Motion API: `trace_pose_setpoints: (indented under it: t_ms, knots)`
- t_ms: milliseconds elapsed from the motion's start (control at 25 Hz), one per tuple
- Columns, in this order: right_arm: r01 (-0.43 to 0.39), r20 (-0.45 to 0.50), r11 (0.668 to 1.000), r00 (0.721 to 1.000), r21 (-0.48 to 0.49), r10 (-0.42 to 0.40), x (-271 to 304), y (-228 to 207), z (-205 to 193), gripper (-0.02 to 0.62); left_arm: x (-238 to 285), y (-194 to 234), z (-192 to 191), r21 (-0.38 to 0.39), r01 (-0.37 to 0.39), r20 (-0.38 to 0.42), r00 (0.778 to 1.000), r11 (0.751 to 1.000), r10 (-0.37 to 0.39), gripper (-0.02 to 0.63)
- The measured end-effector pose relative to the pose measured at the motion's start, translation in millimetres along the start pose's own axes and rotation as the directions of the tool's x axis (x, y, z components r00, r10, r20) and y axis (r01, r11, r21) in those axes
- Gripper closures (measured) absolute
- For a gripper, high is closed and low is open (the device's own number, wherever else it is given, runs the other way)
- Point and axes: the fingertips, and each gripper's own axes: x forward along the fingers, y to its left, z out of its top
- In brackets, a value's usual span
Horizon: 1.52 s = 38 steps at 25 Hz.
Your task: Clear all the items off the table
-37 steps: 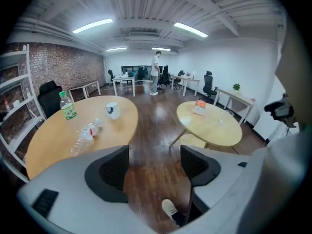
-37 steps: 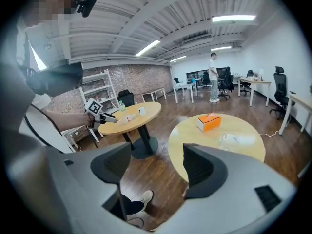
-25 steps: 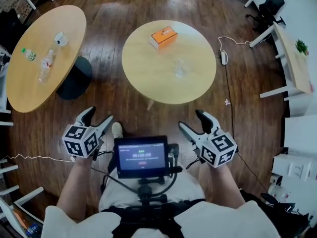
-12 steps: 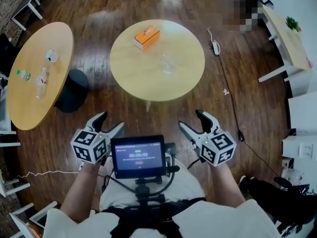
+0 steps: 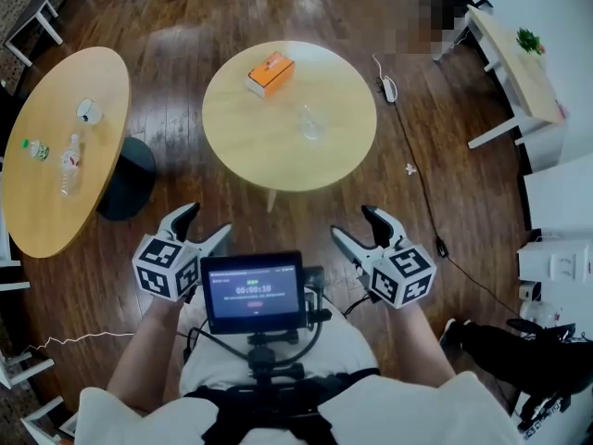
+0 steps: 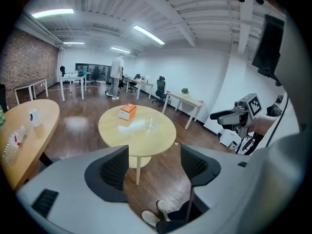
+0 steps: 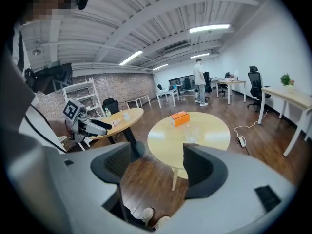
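Hovering short of the round worktop (image 5: pixel 278 151) with orange box (image 5: pixel 270 71) and glass (image 5: pixel 311 123): left gripper (image 5: pixel 206 221), right gripper (image 5: pixel 355 222), jaws apart, empty.

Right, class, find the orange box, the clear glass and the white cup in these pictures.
orange box (image 5: pixel 270 71): head view, on its top face.
clear glass (image 5: pixel 311 124): head view, on the middle of the glass.
white cup (image 5: pixel 87 110): head view, on the middle of the cup.
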Motion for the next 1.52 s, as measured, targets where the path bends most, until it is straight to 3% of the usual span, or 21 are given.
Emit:
trace_pose_setpoints:
  t_ms: [280,560,880,1080,1200,1440,1520]
  knots:
    - [0.031,-0.013,0.999,0.999,-0.016,-0.031,16.3,20.1,4.1,0.246,-8.4,33.7,-6.2,-0.009,-0.001,0.018,1.0,1.0,0.002,0.268]
    - [0.028,-0.032,0.999,0.999,-0.024,-0.029,22.6,34.0,3.6,0.246,16.4,27.9,-12.0,0.021,0.07,0.01,0.997,0.997,-0.07,0.268]
    - [0.037,-0.032,0.999,0.999,0.003,-0.037,19.8,-11.2,11.0,0.245,116.0,-24.8,14.5,0.063,0.223,0.021,0.974,0.973,-0.225,0.144]
    - [0.068,-0.039,0.997,0.997,0.047,-0.066,-0.1,-65.2,9.1,0.245,199.2,-67.0,37.2,0.068,0.297,0.007,0.954,0.952,-0.298,0.115]
    - [0.079,-0.045,0.994,0.996,0.08,-0.076,-7.3,-94.5,7.0,0.246,251.9,-70.1,47.5,0.085,0.277,-0.009,0.961,0.957,-0.278,0.115]
    - [0.074,-0.049,0.988,0.996,0.133,-0.068,-18.4,-133.8,3.5,0.246,336.7,-45.1,47.7,0.066,0.119,-0.036,0.992,0.991,-0.117,0.115]
    - [0.07,-0.065,0.987,0.996,0.143,-0.061,-19.1,-145.1,-1.6,0.247,356.6,-38.5,46.1,0.07,0.068,-0.029,0.997,0.995,-0.067,0.072]
